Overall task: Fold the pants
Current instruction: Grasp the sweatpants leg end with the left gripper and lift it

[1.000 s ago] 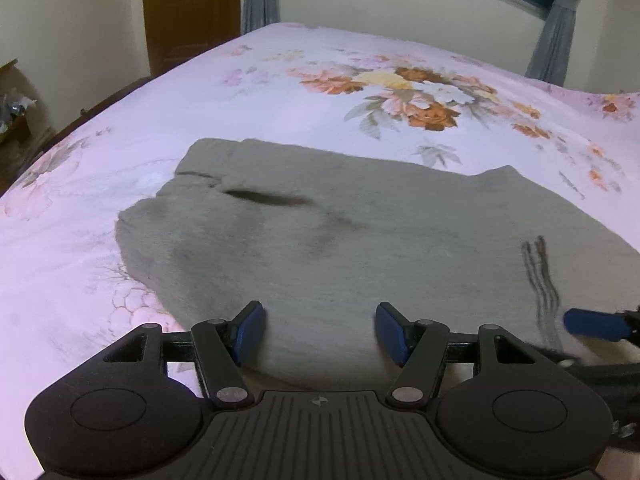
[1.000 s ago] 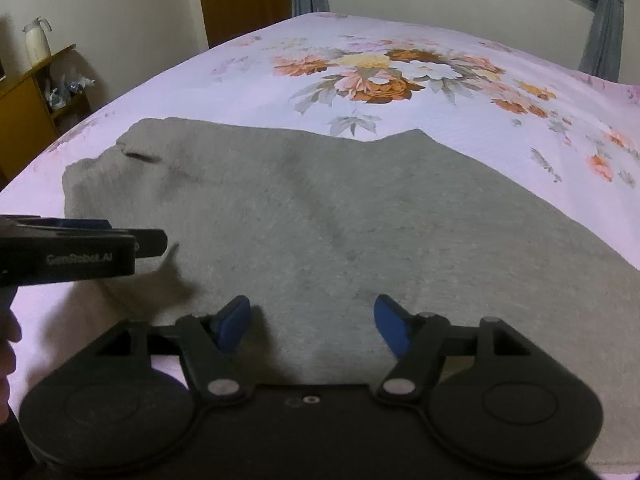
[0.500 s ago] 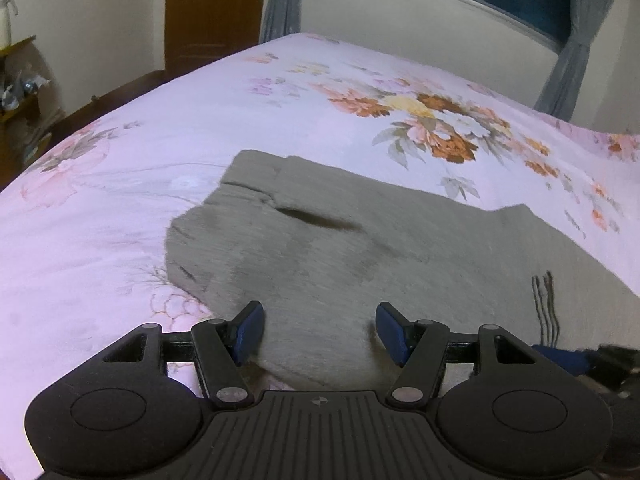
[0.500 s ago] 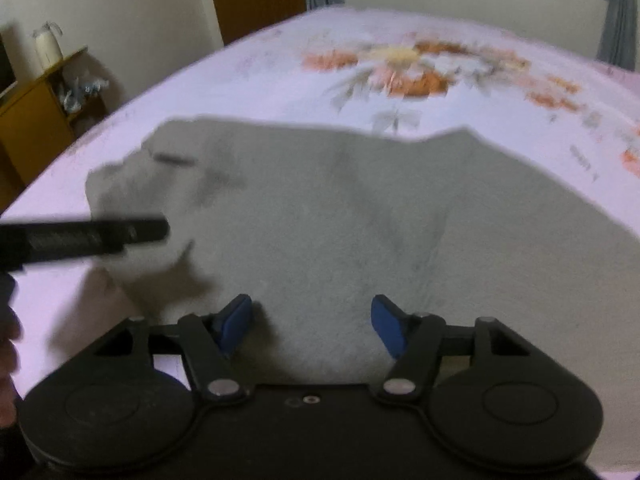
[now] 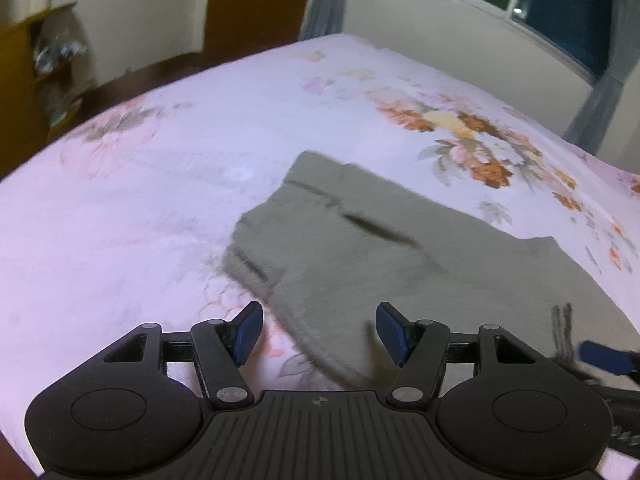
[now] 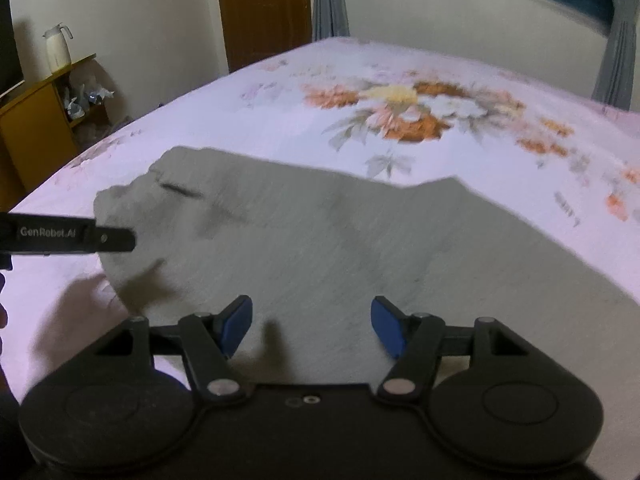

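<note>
- Left wrist view: the left hand-held gripper (image 5: 319, 334) hovers with its blue pads spread wide and nothing between them, just above the near edge of the grey knitted pants (image 5: 400, 264). The pants lie flat on the bed's pink floral sheet (image 5: 160, 200), their waistband end pointing toward the far left. A blue tip of the right hand-held gripper (image 5: 606, 360) shows at the right edge, over the fabric.
- Right wrist view: the right hand-held gripper (image 6: 311, 326) is also wide and empty, above the middle of the pants (image 6: 340, 248). The left hand-held gripper's black body (image 6: 68, 236) hangs near the waistband end. The picture is blurred, so fine creases are hard to read.
- Risk, as I judge it: with the two grippers over different parts of the near edge, an uneven pinch could catch only the top layer, and the fold would skew or bunch; dragging could also pull the sheet.
</note>
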A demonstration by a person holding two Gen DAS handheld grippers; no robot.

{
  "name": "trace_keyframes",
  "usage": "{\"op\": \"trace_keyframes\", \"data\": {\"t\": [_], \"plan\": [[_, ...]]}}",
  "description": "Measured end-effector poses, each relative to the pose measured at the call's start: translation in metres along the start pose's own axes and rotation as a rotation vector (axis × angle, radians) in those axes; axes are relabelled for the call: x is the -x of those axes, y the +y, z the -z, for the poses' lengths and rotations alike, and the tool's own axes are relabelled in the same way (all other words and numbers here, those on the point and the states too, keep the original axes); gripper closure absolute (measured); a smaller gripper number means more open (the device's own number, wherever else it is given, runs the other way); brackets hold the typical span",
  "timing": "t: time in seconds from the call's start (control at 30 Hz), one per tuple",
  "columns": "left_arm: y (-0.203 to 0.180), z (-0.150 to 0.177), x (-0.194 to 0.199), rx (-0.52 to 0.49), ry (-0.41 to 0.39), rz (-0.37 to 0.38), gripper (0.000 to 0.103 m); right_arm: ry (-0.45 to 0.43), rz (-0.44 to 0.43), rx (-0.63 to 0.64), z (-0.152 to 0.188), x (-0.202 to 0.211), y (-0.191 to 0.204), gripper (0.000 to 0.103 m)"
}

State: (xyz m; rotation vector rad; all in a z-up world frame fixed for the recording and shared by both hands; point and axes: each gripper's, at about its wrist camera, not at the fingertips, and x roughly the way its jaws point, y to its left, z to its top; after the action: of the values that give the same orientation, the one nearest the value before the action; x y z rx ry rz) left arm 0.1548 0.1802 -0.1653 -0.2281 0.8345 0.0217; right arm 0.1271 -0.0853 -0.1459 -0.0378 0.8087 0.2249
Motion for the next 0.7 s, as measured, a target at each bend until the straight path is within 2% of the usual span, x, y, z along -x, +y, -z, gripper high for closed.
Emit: {"op": "trace_keyframes", "data": {"t": [0.33,0.4,0.5,0.57,0.7], "plan": [[0.012,0.011,-0.031,0.112,0.081,0.069,0.039,0.047,0.080,-0.074,0.021,-0.003,-0.044,0.035],[0.010,0.012,-0.036,0.122,0.086,0.090,0.025,0.066,0.078,-0.095,0.026,-0.007,-0.049,0.035],[0.009,0.010,-0.043,0.140,0.085,0.120,0.023,0.068,0.074,-0.097,0.031,-0.011,-0.047,0.031],[0.014,0.010,-0.049,0.188,0.080,0.158,0.023,0.067,0.073,-0.082,0.032,-0.013,-0.043,0.024],[0.028,0.010,-0.057,0.311,0.061,0.228,0.023,0.058,0.065,-0.077,0.033,-0.017,-0.042,0.021]]}}
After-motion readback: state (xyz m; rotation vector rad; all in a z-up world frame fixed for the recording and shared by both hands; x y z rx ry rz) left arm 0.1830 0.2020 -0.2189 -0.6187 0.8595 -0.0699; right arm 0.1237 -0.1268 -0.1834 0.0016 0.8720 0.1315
